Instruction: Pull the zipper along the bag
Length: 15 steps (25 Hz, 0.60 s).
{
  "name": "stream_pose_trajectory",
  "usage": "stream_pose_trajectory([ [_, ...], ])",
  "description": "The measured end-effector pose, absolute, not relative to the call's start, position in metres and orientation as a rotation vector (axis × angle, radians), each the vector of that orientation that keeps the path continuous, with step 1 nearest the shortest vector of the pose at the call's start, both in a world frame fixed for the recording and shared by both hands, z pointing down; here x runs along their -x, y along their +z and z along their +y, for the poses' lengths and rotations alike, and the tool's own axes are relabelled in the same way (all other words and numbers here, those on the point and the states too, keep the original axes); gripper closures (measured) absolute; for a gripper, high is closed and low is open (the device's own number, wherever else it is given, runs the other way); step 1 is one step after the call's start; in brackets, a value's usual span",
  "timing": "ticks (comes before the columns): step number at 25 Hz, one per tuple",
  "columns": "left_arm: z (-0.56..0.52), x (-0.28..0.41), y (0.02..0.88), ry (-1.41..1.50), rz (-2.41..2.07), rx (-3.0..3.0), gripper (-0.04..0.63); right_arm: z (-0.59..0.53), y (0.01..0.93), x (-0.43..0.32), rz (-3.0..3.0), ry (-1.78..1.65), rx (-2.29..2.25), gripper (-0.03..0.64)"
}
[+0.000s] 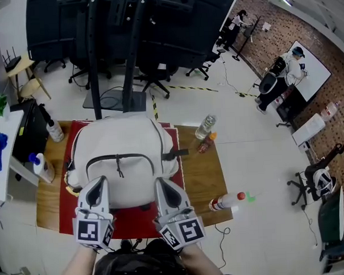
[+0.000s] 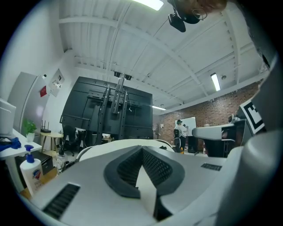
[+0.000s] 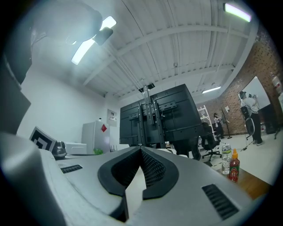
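White backpack (image 1: 126, 139) flat on red mat (image 1: 126, 224) on the desk (image 1: 203, 178), front up, long axis running away from the person, top farthest. Black pocket zipper (image 1: 119, 157) arched toward that end. Left gripper (image 1: 99, 182) and right gripper (image 1: 161, 181) at its near edge, jaws closed, empty.

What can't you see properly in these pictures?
- Near edge of the backpack: head view, hidden behind the left gripper and right gripper.
- Most of the backpack: both gripper views, blocked by each gripper's own shut fingers.
- Label on the clear bottle: head view, too small to read.
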<state>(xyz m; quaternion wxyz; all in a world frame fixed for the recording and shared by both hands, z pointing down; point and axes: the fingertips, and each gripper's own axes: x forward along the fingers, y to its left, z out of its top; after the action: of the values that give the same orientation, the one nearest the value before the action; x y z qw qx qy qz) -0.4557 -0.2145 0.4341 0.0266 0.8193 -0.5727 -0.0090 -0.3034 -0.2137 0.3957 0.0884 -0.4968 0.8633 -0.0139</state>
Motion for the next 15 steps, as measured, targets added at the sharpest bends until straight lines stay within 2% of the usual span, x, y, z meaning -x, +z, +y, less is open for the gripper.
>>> stream_pose_trajectory([
  [15, -0.245, 0.429, 0.434, -0.004, -1.79, -2.472, 0.563, -0.27, 0.432, 0.275, 2.691, -0.087, 1.56, 0.6],
])
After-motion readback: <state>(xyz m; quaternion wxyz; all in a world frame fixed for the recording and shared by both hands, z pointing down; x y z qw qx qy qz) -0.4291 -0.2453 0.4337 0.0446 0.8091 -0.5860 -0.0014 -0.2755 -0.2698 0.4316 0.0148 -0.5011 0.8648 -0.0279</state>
